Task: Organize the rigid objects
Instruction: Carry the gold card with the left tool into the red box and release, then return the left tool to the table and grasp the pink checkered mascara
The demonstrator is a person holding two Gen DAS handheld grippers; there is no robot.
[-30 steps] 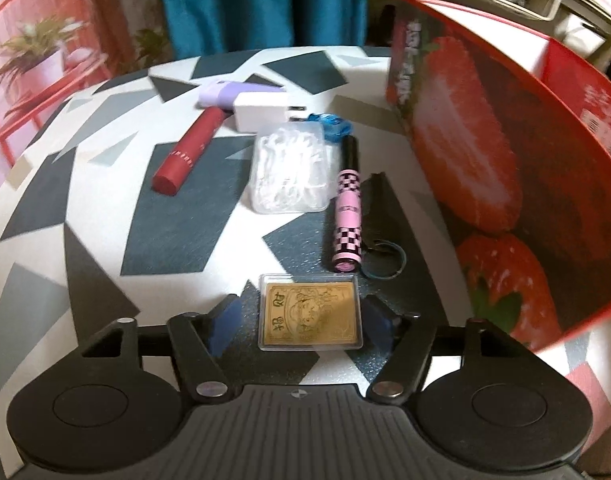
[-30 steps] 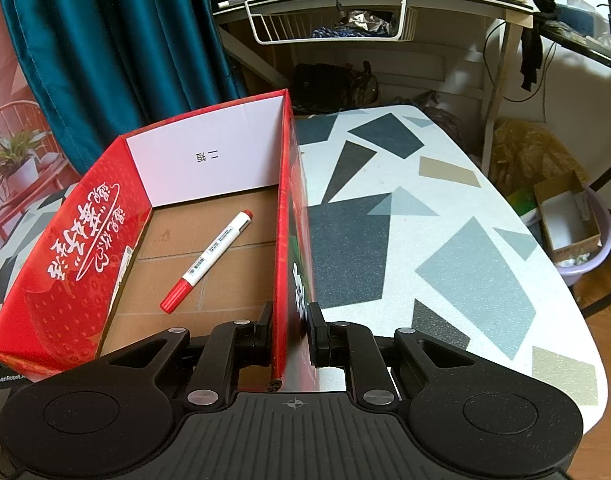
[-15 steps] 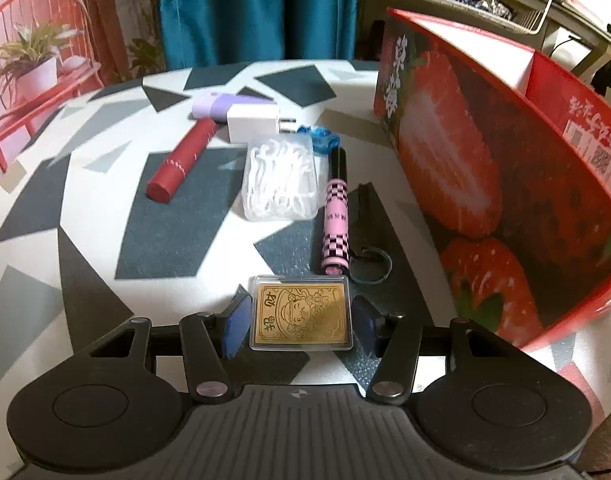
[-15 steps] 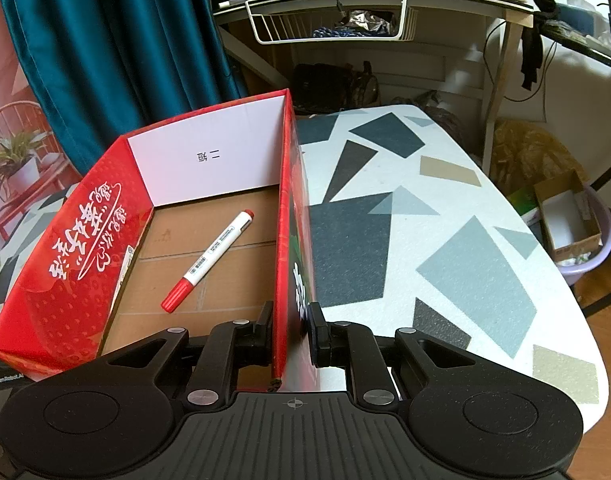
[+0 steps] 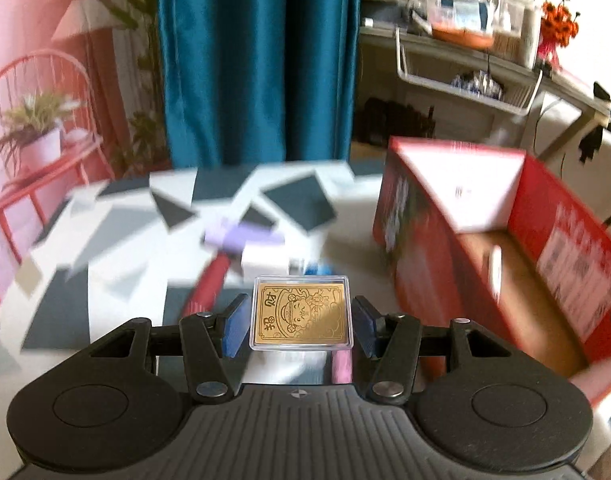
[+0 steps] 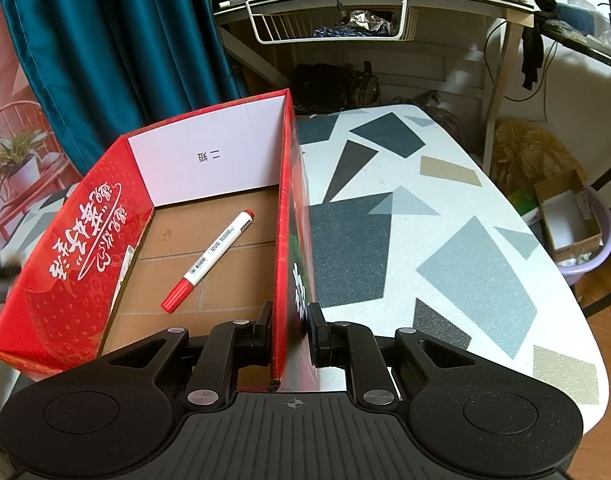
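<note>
My left gripper (image 5: 301,322) is shut on a gold card in a clear case (image 5: 301,312) and holds it lifted above the table. The red strawberry box (image 5: 445,248) stands to its right. My right gripper (image 6: 290,330) is shut on the right wall of the same box (image 6: 285,216). A red and white marker (image 6: 209,260) lies on the box's cardboard floor. Behind the card, blurred, lie a purple object (image 5: 241,236), a white block (image 5: 265,264), a red tube (image 5: 207,288) and a pink pen (image 5: 341,364).
The patterned table (image 6: 425,240) reaches to its right edge, with a purple tub and a cardboard box (image 6: 569,224) on the floor beyond. A teal curtain (image 5: 257,60) and a cluttered shelf with a wire basket (image 6: 329,20) stand behind.
My left gripper has closed on the gold card and lifted it off the table, tilting up and toward the box. My right gripper keeps its hold on the box wall.
</note>
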